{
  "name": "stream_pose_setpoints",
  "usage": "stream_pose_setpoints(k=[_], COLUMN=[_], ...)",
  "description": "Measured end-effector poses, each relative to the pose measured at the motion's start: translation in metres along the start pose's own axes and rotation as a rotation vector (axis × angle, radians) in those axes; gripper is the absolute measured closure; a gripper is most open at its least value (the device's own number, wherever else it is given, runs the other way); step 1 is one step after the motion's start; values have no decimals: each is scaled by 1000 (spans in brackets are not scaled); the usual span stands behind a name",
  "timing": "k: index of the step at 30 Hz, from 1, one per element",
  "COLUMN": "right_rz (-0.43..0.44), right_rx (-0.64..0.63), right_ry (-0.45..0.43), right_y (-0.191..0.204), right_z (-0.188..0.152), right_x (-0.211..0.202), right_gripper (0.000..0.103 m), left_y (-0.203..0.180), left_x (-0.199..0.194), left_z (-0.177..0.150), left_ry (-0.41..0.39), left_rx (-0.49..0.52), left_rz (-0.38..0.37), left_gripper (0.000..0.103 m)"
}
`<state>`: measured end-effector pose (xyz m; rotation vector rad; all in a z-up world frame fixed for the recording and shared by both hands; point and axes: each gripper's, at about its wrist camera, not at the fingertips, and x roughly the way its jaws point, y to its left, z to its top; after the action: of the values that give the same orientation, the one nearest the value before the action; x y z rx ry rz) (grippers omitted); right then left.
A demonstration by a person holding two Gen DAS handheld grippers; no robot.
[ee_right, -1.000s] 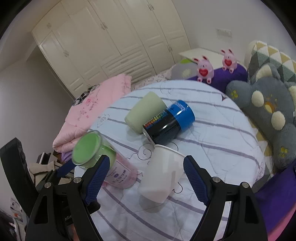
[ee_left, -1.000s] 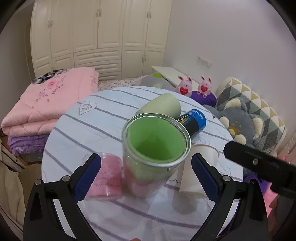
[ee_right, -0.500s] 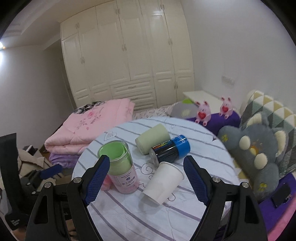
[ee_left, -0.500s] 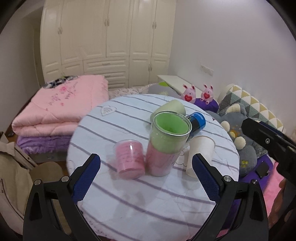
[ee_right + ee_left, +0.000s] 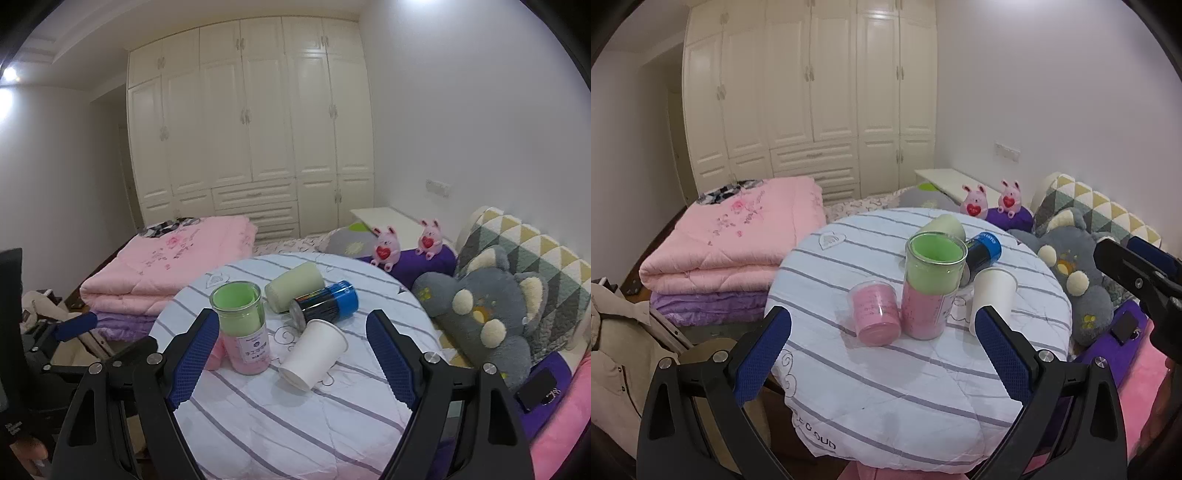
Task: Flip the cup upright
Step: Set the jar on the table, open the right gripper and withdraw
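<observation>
Cup [image 5: 313, 354], white paper, lying tipped on the striped table [image 5: 295, 424] just ahead of the right gripper [image 5: 293, 356], mouth toward the camera, between the spread, empty jaws. Left gripper [image 5: 882, 354] likewise wide open, holding nothing, farther back. Best to close in low, pinch the cup's wall lightly to avoid crushing, then rotate upright clear of the tall clear jar [image 5: 243, 328] and blue can [image 5: 325, 302].

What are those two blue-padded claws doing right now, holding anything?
Left gripper: open, holding nothing, above the round striped table.
Right gripper: open, holding nothing; the white paper cup lies tilted beyond its fingers.
</observation>
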<state>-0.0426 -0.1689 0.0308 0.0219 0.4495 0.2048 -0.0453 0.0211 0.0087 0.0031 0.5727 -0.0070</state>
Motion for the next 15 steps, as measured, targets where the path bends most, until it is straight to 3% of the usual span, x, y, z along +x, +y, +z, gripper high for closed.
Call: stream_pose_setpoints(k=[9,15], right_rz=[-23,-29], right_rx=[-12,0], right_ry=[-41,-54], right_y=[1,-4], right_z=[-5,-6], right_x=[-18,-26], right_gripper=[20,20], left_y=[-8,-21], left_x=[-23,-29], left_z=[5,9], left_ry=[-70,-73], left_rx=[10,40], left_rz=[-10,17], left_gripper=[1,0])
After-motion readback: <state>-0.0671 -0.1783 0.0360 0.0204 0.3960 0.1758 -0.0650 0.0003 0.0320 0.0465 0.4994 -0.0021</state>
